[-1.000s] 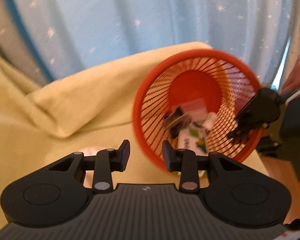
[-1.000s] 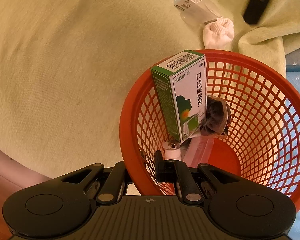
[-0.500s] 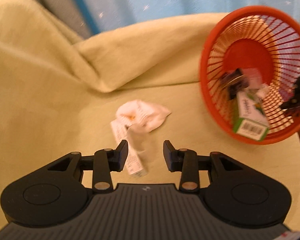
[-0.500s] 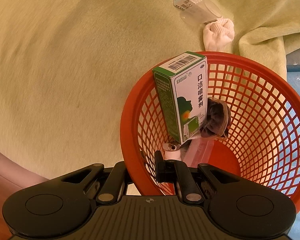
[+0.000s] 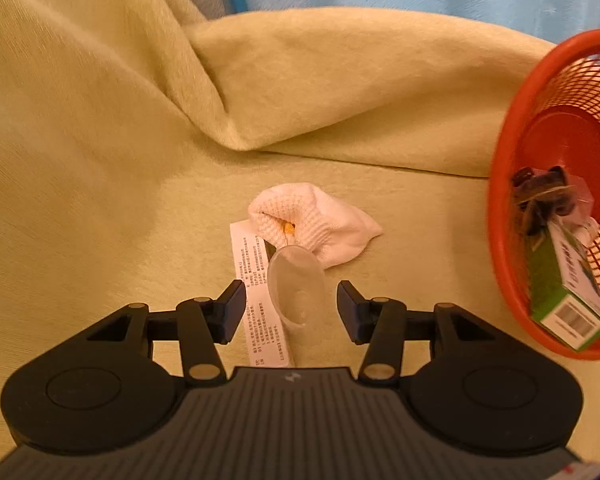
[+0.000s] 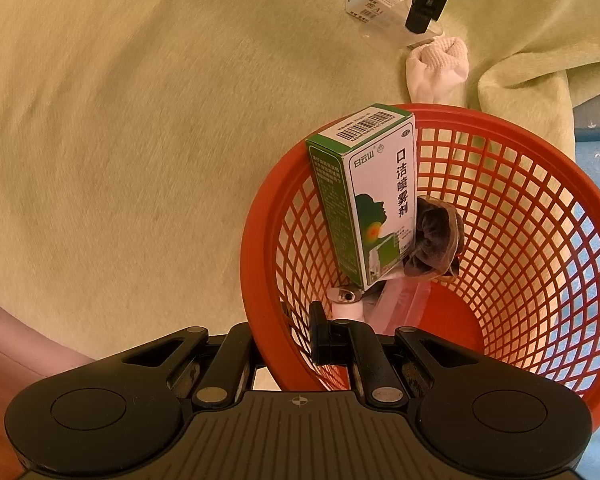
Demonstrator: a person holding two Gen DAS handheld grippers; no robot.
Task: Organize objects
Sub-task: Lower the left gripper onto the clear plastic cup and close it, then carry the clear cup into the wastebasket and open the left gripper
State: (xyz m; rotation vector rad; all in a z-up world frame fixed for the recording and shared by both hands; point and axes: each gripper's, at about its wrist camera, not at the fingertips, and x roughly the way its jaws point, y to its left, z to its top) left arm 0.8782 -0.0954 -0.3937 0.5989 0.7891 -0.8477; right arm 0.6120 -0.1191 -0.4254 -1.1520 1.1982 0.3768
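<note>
- Left gripper (image 5: 291, 307) has swung off the orange basket (image 5: 500, 184) over the last second and now hangs over the loose pile on the yellow-green blanket (image 5: 100, 160).
- Its jaws are wide open and hold nothing; the clear plastic cup (image 5: 296, 292) lies on its side between the fingertips, not touched yet as far as I can tell.
- The cup rests on a white printed box (image 5: 256, 300), with a white sock (image 5: 312, 228) just behind, touching both.
- Right gripper (image 6: 284, 340) hasn't moved: jaws nearly closed, clamped on the basket's near rim, one finger outside the wall and one inside, keeping it tipped toward the pile.
- Basket already has a green-and-white spray box (image 6: 370, 200) leaning on the wall, a dark scrunchie (image 6: 436, 240) beside it, and a small white bottle (image 6: 346, 304) plus a clear bag low down.
- My read: sorting is partly done; cup, box and sock are left.
- Next is likely to close on the cup. It's thin and smooth, so it may squash or skid off the box.
</note>
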